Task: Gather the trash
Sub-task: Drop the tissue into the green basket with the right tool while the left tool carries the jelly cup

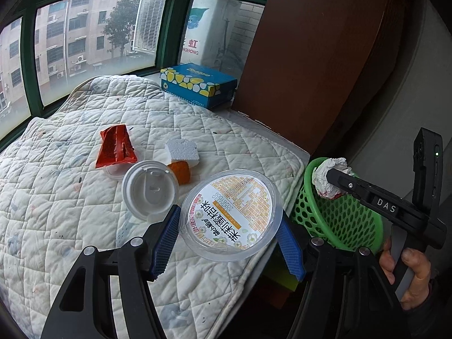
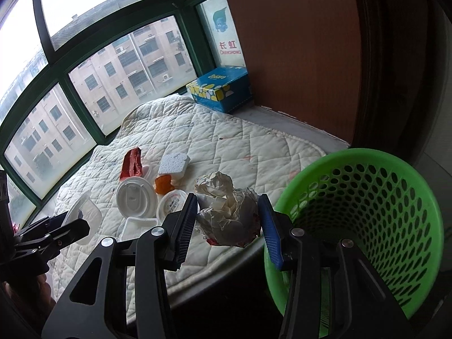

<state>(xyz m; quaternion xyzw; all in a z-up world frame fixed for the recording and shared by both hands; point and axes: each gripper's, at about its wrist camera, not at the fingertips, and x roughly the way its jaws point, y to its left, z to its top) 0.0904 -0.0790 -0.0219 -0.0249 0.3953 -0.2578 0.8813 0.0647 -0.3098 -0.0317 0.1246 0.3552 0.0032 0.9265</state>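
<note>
- The left gripper [image 1: 230, 238] is clamped on a round clear plastic lid [image 1: 231, 214] with a printed label; the blue pads press its rim from both sides, and the lid sits tilted between the fingers, label up. Gripping across the rim looks like the sure way to hold a thin disc that would otherwise slide flat on cloth.
- The right gripper [image 2: 228, 223] is closed on a crumpled paper ball [image 2: 228, 212] stained red underneath; the wad fills the gap between the pads and bulges past the fingertips, so the soft paper is squeezed rather than pinched at an edge.
- Just right of the right fingers stands the green mesh basket [image 2: 364, 214], mouth tilted toward the gripper. I judge the wad is being carried there: in the left wrist view the paper ball [image 1: 333, 178] sits over the basket's rim [image 1: 310, 169].
- Ahead of both pairs of fingers, on the quilted pad [image 1: 70, 197], the remaining trash lies clustered: a red wrapper [image 1: 115, 147], a white cup lid [image 1: 149, 189], a white foam block [image 1: 182, 152] touching an orange piece [image 1: 180, 171], plus a small round labelled lid [image 2: 171, 204] just beyond the right gripper's left finger.
- Farther beyond sits a blue tissue box [image 1: 197, 84], probably not trash.
- Both loads are lifted clear of the pad, which suggests dropping comes next.
</note>
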